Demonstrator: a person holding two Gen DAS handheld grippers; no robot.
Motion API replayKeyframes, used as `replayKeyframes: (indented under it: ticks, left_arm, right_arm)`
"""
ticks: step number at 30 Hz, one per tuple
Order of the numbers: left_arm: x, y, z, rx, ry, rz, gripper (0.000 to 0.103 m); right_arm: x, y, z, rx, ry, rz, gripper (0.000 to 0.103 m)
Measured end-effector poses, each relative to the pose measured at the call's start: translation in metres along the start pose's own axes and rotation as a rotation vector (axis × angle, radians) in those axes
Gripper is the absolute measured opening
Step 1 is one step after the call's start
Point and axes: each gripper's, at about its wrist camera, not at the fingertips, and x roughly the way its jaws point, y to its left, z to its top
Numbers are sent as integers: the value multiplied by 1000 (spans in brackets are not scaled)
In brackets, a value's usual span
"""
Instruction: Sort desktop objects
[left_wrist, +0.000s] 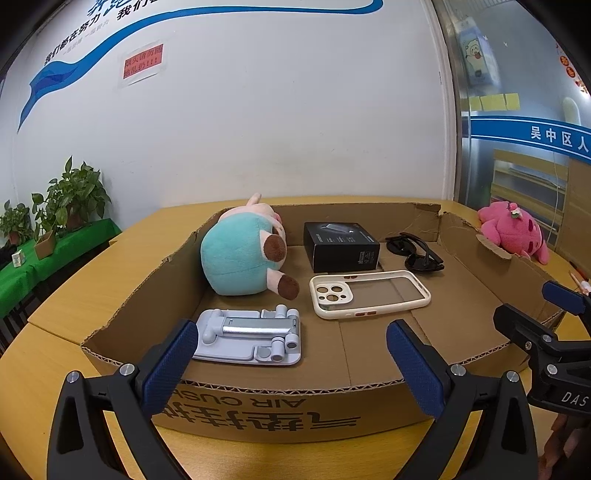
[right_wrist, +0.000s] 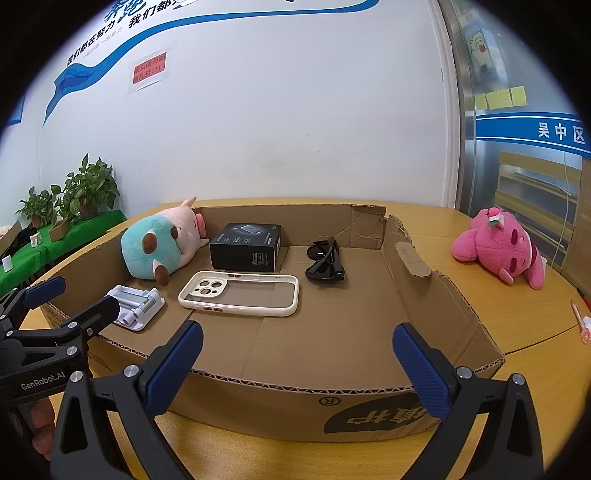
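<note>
A shallow cardboard box (left_wrist: 273, 391) (right_wrist: 295, 402) sits on the wooden table. In it lie a teal-and-pink plush (left_wrist: 240, 254) (right_wrist: 159, 243), a black carton (left_wrist: 340, 249) (right_wrist: 245, 245), black sunglasses (left_wrist: 415, 253) (right_wrist: 325, 262), a cream phone case (left_wrist: 369, 293) (right_wrist: 240, 291) and a grey folded phone stand (left_wrist: 251, 336) (right_wrist: 135, 304). My left gripper (left_wrist: 291, 362) is open and empty above the box's near wall. My right gripper (right_wrist: 297, 360) is open and empty above the near wall, further right. A pink plush (left_wrist: 511, 229) (right_wrist: 502, 247) lies on the table right of the box.
A pink pen (right_wrist: 580, 321) lies on the table at the far right. Potted plants (left_wrist: 70, 199) stand on a green-covered side table at the left. A white wall is behind the table, a glass partition at the right.
</note>
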Motion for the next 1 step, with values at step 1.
replayKeyframes:
  ticks: [1]
  left_arm:
    - [0,0,0,-1,0,5,103]
  right_arm:
    - [0,0,0,0,1,1,102]
